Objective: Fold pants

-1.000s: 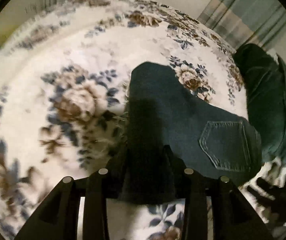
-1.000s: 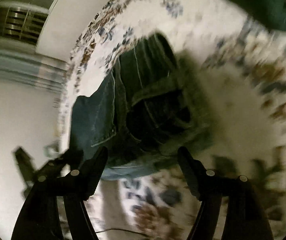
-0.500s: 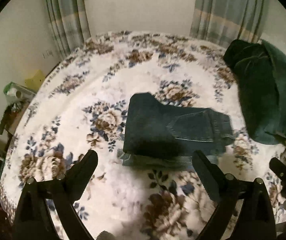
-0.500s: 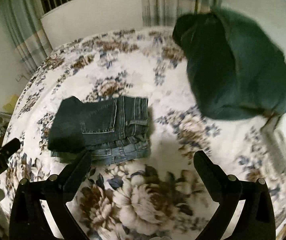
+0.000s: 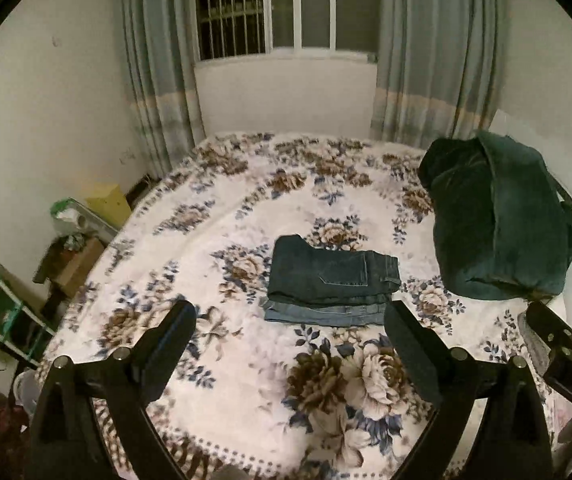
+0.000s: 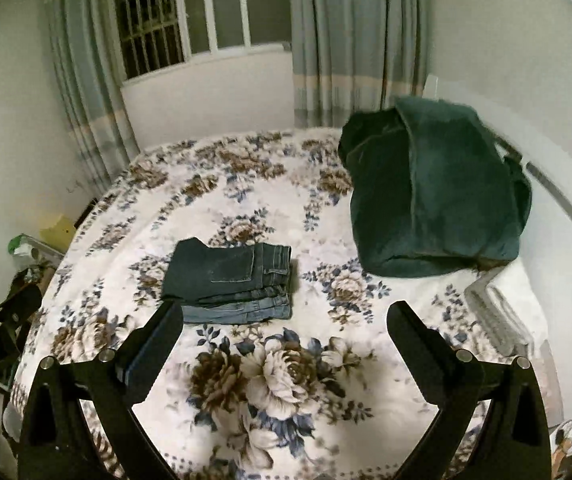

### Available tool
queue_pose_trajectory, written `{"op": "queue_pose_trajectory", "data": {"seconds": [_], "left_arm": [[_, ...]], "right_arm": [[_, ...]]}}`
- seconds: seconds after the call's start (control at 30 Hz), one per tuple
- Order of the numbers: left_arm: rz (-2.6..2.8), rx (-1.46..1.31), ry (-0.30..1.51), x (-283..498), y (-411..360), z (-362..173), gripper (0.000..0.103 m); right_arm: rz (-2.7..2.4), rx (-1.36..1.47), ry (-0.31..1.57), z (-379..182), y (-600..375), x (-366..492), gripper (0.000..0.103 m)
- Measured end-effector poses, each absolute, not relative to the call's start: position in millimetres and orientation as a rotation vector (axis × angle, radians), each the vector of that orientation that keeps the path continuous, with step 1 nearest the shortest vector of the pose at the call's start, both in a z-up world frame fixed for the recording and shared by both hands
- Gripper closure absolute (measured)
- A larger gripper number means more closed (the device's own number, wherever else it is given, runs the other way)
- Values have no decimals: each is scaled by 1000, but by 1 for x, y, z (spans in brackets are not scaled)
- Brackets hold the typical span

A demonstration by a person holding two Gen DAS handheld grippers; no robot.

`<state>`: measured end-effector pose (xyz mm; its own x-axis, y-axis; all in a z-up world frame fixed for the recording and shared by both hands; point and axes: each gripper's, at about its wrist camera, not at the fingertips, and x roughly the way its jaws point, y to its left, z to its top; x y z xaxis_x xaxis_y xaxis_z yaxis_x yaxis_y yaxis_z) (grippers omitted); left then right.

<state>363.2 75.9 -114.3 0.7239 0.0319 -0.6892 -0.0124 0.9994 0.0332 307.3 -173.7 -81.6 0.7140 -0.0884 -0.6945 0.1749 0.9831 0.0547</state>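
Dark blue folded pants [image 5: 326, 276] lie on top of a lighter blue folded pair on the floral bedspread [image 5: 246, 360], back pocket up. They also show in the right wrist view [image 6: 226, 276]. My left gripper [image 5: 290, 324] is open and empty, held back from the stack above the bed's near part. My right gripper [image 6: 286, 324] is open and empty too, to the right of the stack and pulled back. The right gripper's body shows at the left view's right edge [image 5: 566, 360].
A dark green blanket heap [image 5: 498, 216] lies on the bed's right side, also in the right wrist view [image 6: 434, 192]. A white folded item [image 6: 502, 308] sits by the right edge. Cluttered shelves and boxes [image 5: 74, 240] stand left of the bed. Window and curtains behind.
My left gripper let go of the pants and both grippers drew back and rose. The pants now lie folded on the stack, far from both grippers.
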Motion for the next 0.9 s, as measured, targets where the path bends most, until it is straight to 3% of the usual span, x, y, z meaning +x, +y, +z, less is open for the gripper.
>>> {"op": "queue_pose_trajectory", "data": {"seconds": [0.47, 0.73, 0.77, 0.9], "left_arm": [[13, 12, 690, 235, 76, -41, 6], [-15, 20, 662, 202, 86, -22, 6], [-19, 15, 663, 201, 87, -22, 1], [-21, 20, 645, 194, 91, -18, 0]], "right_arm": [[-100, 56, 638, 40, -162, 141, 0], [-104, 62, 622, 67, -150, 95, 0], [-107, 60, 617, 69, -148, 90, 0], [-111, 53, 599, 76, -144, 78, 0]]}}
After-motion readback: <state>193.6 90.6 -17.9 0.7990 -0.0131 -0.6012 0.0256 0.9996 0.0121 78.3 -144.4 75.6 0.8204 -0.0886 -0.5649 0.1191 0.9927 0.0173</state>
